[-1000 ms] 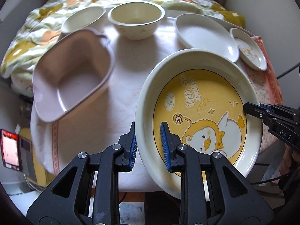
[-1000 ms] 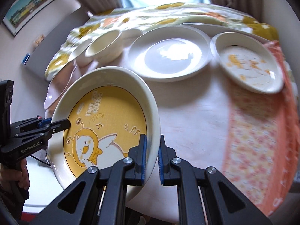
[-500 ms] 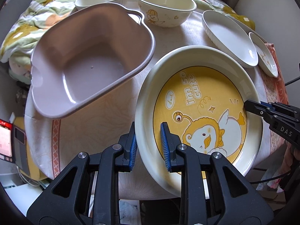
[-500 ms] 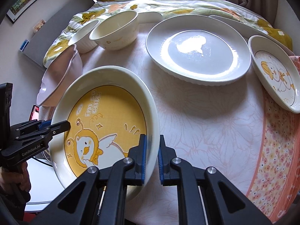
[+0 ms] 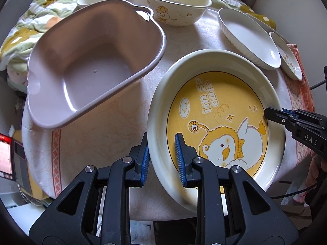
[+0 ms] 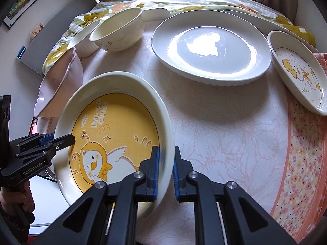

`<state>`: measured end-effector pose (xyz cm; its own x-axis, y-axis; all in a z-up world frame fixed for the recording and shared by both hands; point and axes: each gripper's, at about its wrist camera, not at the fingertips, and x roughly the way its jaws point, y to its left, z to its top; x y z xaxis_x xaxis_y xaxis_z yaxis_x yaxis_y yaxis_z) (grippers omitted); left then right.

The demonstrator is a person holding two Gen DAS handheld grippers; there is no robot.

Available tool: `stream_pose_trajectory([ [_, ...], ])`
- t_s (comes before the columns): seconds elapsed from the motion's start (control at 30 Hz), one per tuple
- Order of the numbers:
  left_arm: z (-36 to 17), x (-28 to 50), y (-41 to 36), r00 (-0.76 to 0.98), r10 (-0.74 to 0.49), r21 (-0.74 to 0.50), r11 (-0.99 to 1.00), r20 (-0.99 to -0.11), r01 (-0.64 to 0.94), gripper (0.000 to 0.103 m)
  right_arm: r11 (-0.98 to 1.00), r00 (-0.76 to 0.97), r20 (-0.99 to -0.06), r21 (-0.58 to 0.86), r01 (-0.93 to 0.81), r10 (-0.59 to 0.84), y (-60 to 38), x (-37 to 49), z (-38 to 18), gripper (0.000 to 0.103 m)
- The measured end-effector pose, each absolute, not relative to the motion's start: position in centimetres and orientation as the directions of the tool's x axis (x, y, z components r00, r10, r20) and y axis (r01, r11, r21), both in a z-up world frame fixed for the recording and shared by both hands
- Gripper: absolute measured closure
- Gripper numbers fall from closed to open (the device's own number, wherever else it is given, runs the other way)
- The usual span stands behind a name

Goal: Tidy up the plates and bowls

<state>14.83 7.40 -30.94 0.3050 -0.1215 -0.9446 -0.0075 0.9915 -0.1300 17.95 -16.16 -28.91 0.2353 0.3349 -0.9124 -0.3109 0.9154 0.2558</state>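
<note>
Together, both grippers are pointing steeply down and clamping the yellow duck plate (image 5: pixel 216 122) by opposite rims: the left gripper (image 5: pixel 161 159) is pinching its near-left rim between narrow blue pads, while the right gripper (image 6: pixel 164 167) is squeezing the opposite rim, pads nearly together. A hand (image 6: pixel 14 196) is wrapping the left gripper's handle. Beneath the plate, a round table (image 6: pixel 214 143) is wearing a pale floral cloth with an orange border; beyond it a flowered quilt (image 6: pixel 184 0) and curtains are lying ahead. Ahead-left of the left gripper a mauve basin (image 5: pixel 92 65) is sitting, with two cream bowls (image 5: pixel 177 6) behind it; ahead of the right gripper a white plate (image 6: pixel 210 45) is resting, a small duck dish (image 6: pixel 296 69) just beside it. The held plate is cream-rimmed, reading "i'm so cute".
</note>
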Motion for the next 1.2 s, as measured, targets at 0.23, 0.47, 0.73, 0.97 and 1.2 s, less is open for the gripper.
stream_pose_trajectory([
  [0.23, -30.2, 14.2, 8.0, 0.310, -0.104, -0.119, 0.992, -0.945, -0.029, 0.082, 0.918, 0.223, -0.908, 0.293, -0.268, 0.356, -17.2, 18.0, -29.1, 0.090],
  [0.47, -27.9, 13.3, 8.1, 0.328, -0.049, -0.069, 0.996, -0.943, -0.050, 0.000, 0.935, 0.330, -0.880, 0.285, -0.212, 0.343, -19.2, 16.9, -27.1, 0.007],
  [0.73, -21.1, 12.5, 8.3, 0.439, -0.139, -0.185, 0.981, -0.888, -0.063, 0.000, 0.950, 0.541, -0.787, 0.184, -0.251, 0.295, -22.0, 15.9, -20.0, 0.001],
  [0.97, -15.5, 15.5, 7.1, 0.572, -0.152, -0.253, 0.962, -0.806, -0.102, 0.000, 0.951, 0.550, -0.793, 0.111, -0.290, 0.261, -25.6, 20.1, -12.6, 0.001],
  [1.2, -15.2, 18.9, 1.8, 0.577, -0.137, -0.285, 0.943, -0.805, -0.174, 0.000, 0.908, 0.519, -0.811, 0.037, -0.417, 0.272, -29.0, 26.7, -11.4, 0.001],
])
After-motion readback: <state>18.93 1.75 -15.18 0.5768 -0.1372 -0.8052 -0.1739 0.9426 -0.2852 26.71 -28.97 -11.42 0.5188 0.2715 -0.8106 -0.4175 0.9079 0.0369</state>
